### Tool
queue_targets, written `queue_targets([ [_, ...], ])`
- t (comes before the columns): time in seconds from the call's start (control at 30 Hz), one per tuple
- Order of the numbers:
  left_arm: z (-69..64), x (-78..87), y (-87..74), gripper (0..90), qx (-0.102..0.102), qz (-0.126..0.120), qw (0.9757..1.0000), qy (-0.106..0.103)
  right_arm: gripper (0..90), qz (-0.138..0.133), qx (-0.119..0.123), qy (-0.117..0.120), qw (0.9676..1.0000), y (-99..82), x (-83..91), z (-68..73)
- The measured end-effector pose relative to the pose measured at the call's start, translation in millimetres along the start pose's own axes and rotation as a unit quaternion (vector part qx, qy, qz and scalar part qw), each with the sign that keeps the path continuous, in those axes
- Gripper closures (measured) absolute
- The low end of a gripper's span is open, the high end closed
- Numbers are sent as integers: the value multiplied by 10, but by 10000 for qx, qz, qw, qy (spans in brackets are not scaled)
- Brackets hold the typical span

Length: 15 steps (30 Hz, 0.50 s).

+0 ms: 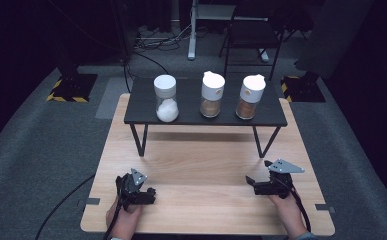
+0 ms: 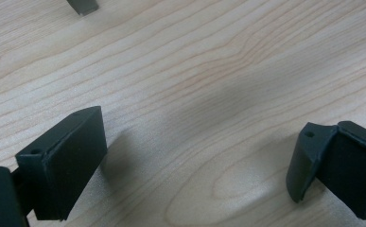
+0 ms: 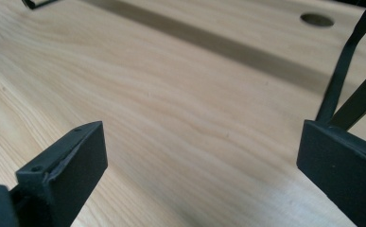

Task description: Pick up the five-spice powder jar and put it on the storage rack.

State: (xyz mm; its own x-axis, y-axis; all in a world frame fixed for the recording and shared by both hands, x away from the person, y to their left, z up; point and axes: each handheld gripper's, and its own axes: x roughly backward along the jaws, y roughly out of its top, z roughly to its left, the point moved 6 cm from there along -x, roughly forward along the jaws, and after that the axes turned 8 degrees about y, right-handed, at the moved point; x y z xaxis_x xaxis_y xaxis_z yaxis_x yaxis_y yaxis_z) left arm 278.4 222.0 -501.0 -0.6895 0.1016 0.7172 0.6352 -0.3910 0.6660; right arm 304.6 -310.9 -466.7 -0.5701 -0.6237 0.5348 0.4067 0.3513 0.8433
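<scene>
Jars first: three clear glass spice jars with white caps (image 1: 212, 94) stand in a row on the low black metal shelf (image 1: 191, 116), well apart from us. Our left gripper (image 1: 150, 192) and right gripper (image 1: 251, 181) rest on the pale wooden table (image 1: 201, 170), both with jaws spread, gripping nothing. Risk, we reckon: reaching in low could clip the shelf edge, or a high pinch could tip a jar.

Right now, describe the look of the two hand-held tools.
Both are black. The left tool and the right tool each carry a grey three-cornered plate on top and trail a black cable. Each ends in two flat, blocky black jaws with small screw holes.
</scene>
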Motion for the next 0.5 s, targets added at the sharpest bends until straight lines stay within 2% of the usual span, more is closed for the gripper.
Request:
queue_targets([
  [0.23,0,0,0,37,-1,1,10000,-1,27,237,-127,51,9996,-101,-110,7],
  [0.5,0,2,-1,36,-3,3,10000,0,27,513,-124,73,9986,-156,-209,12],
])
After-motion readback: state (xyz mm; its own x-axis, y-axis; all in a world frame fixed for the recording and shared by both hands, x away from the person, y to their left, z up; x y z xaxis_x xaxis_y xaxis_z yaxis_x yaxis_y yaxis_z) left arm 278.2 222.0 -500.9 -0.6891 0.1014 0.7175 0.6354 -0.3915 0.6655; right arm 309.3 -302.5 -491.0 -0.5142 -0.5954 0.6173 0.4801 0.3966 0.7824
